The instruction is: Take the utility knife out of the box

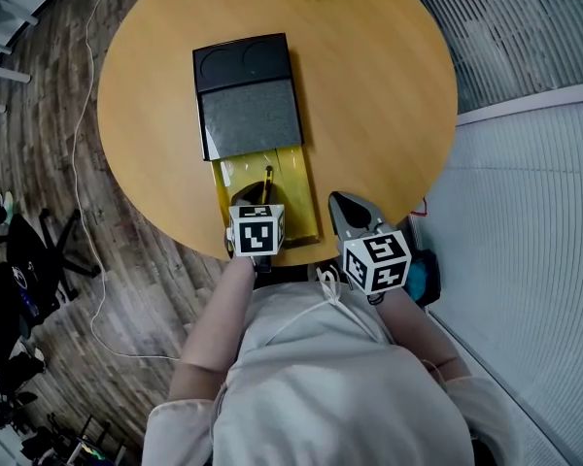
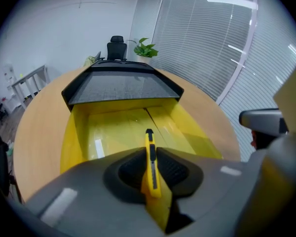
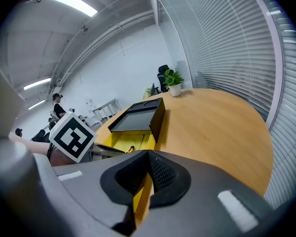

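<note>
Yellow utility knife (image 2: 151, 168) pinched by left gripper (image 2: 149, 151) | right gripper (image 3: 147, 154) pressed together

Round counter (image 1: 389, 85) — warm honey-tan wood grain. The box (image 1: 293, 168): bright yellow tray, black lid with a speckled grey panel. The utility knife (image 2: 149, 138): yellow body, black slider and tip. The left gripper (image 2: 149, 154): matt grey shell with pale grey strips, black ribbed pads on the jaws. The right gripper (image 3: 147, 174): same grey shell and black pads, with yellow showing in the slit below. Each marker cube (image 1: 257, 231): white faces bearing black square patterns. The floor (image 1: 126, 260): dark brown planks. Window blinds (image 3: 227, 43) — pale grey horizontal slats. The plant (image 3: 173, 78): green leaves, white pot.
</note>
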`<act>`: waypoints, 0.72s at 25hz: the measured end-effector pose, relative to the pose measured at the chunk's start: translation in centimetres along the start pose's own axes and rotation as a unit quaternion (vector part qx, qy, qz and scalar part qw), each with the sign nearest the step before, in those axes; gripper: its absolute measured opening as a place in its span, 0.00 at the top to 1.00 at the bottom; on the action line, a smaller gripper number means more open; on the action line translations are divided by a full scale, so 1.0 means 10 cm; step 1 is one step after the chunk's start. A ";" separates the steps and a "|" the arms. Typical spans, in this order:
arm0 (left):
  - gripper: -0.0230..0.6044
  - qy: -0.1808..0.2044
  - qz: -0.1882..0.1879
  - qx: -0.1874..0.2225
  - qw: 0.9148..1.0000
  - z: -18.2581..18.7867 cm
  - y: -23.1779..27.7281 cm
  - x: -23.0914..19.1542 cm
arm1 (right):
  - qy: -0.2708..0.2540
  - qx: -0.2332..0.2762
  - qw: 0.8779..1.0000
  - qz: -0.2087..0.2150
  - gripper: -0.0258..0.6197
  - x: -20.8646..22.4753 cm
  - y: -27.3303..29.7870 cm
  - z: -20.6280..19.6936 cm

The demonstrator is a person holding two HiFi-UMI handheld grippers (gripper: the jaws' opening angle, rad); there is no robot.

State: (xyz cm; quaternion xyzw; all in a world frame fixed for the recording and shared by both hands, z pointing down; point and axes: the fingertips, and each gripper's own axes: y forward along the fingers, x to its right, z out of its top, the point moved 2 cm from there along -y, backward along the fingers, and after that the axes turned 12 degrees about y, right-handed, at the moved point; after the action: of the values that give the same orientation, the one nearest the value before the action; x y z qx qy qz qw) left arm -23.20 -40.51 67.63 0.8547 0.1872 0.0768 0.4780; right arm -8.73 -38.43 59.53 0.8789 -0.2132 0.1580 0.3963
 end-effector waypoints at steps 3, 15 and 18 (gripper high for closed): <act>0.86 0.006 0.006 0.004 1.000 0.03 0.00 -0.01 | 0.001 0.003 1.000 0.001 0.96 -0.02 0.00 0.02; 0.86 0.022 0.004 0.024 0.999 0.06 -0.23 -0.02 | -0.012 0.023 1.000 0.014 0.96 -0.19 -0.16 0.12; 0.86 0.018 0.008 0.047 0.999 0.12 -0.40 -0.02 | -0.017 0.027 0.999 0.016 0.96 -0.23 -0.21 0.15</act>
State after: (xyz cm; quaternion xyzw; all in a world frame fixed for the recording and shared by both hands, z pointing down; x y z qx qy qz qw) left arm -24.00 -39.65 63.61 0.8760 0.1928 0.0874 0.4334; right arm -9.49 -37.74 56.25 0.8886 -0.2296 0.1547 0.3657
